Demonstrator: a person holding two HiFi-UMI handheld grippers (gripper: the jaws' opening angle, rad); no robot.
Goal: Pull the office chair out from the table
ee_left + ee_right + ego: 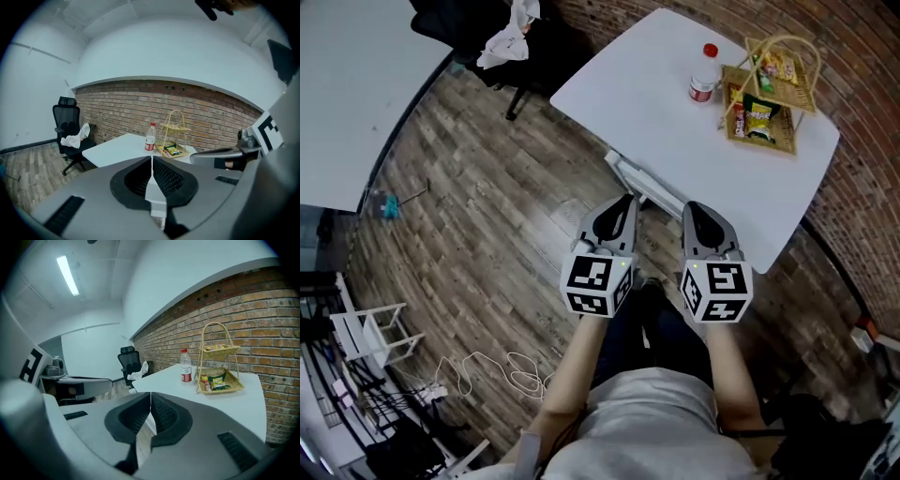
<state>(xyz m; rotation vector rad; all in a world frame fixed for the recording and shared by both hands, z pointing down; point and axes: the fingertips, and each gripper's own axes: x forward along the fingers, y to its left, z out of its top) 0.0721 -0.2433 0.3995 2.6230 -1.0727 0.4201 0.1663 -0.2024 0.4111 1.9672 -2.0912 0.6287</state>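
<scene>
Office chair (553, 47) well apart from left hand-held gripper (627, 200), by table (647, 94)

office chair (455, 19): cut by top edge | bottle (703, 80) label: too small to read

Cool, even indoor light. A ceiling strip lamp (68, 275) glows high to the left of the table (243, 394), whose white top looks bright but keeps its detail. Soft shadow lies on the floor (487, 234) beside the table's edge. Both gripper views bulge, with black corners and a blurred foreground
</scene>
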